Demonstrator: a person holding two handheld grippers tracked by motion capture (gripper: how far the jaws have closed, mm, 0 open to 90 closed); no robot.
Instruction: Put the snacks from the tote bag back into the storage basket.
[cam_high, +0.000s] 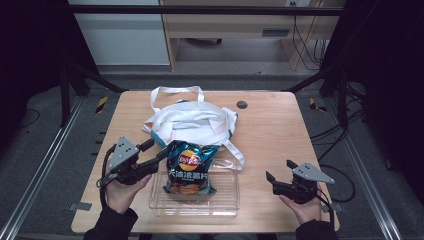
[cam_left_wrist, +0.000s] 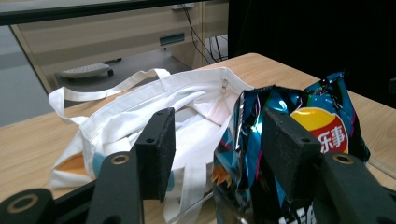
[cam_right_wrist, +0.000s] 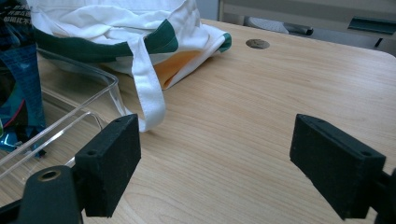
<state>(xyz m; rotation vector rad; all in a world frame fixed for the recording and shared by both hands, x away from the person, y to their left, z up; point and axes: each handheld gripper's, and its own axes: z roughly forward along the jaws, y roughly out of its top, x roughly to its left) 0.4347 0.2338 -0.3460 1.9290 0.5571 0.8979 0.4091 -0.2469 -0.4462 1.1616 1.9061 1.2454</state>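
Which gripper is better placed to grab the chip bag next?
Left. The left gripper stands open right at the chip bag in the tray; the right gripper sits open, well apart over bare table.

Left black two-jaw gripper (cam_high: 156, 151) with grey three-cornered top plate, rectangular black foam-faced pads (cam_left_wrist: 157, 151), brass-ringed screw holes in the jaw arms, black trailing cable; right black two-jaw gripper (cam_high: 280, 171) likewise plated and padded; dark long sleeves at both wrists.
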